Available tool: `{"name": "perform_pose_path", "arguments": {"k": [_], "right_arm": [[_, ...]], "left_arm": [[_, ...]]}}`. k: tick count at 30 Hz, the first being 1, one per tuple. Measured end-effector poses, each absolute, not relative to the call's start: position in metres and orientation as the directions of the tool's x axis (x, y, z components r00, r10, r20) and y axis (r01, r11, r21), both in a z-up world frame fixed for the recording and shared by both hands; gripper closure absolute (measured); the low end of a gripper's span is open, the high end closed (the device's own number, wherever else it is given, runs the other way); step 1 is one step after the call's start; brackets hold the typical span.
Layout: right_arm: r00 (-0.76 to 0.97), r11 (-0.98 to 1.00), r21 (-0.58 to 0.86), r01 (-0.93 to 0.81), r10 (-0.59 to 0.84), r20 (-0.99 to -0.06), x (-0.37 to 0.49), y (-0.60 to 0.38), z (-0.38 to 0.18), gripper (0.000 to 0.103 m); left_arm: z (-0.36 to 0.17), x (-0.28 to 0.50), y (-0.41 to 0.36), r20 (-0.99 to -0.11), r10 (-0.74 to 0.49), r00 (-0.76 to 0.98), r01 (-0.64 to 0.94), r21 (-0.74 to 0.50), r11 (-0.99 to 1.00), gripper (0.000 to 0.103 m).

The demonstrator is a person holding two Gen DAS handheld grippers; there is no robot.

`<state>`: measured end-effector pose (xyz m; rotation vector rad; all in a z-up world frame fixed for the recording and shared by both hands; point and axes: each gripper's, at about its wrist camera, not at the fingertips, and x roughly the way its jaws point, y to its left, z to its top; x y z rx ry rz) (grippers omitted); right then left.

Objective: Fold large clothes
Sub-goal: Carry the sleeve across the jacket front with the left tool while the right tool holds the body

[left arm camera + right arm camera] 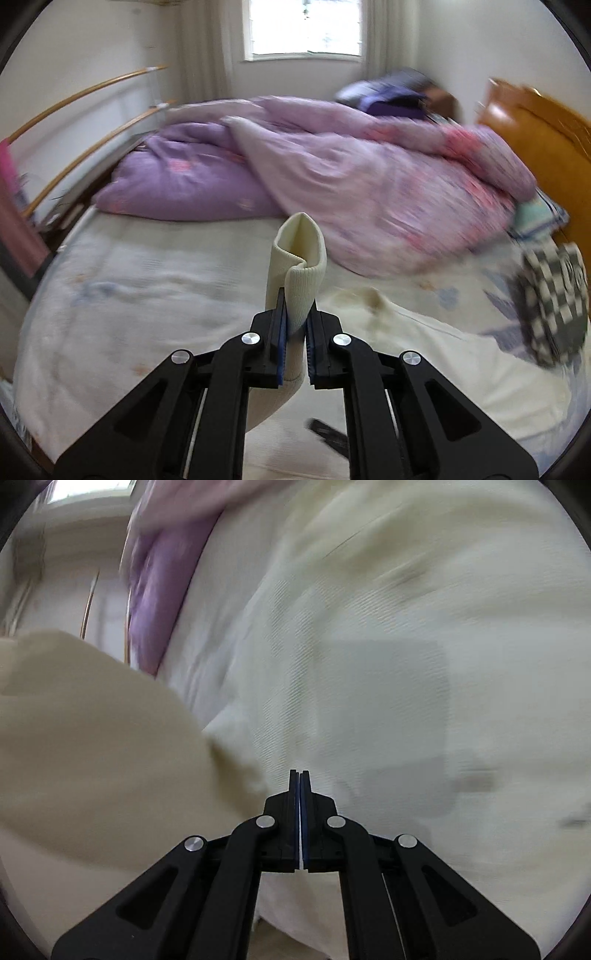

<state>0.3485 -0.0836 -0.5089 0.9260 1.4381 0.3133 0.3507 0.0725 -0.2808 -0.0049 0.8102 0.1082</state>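
My left gripper [298,299] is shut on the ribbed cream cuff [303,258] of a large cream garment; the cuff stands up above the pads. More of the cream garment [406,332] lies crumpled on the white bed sheet [129,295] to the right. In the right wrist view my right gripper [299,773] is shut, pads together, with nothing visibly sticking out of them. It hovers over blurred pale cloth [369,664]. A lifted beige part of the garment [92,738] hangs at the left.
A bunched purple duvet [332,158] covers the far half of the bed. A wooden headboard [535,122] stands at the right, with a checkered cloth [554,306] near it. Wooden rails [74,92] run along the left wall, below a window [303,26].
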Motion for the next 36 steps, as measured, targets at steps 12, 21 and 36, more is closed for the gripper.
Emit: {"name": "perform_pose_path", "arguments": {"k": [12,21,36], "right_arm": [[0.331,0.621,0.510,0.595,0.389,-0.860,0.274,-0.296,-0.496,0.102],[0.291,0.687,0.413,0.598,0.293,-0.911,0.284,-0.313,-0.481,0.085],[0.169,0.920,0.175,0.350,0.122,-0.978,0.382,-0.187,-0.539,0.065]], "left_arm": [[-0.472,0.355,-0.091,-0.890,-0.064,0.451,0.129,-0.006,0.992,0.094],[-0.473,0.333,-0.111,-0.922,-0.206,0.328,0.263,-0.120,0.957,0.051],[-0.496,0.286,0.220,-0.952,0.212,0.219,-0.348,0.127,0.929,0.045]]}}
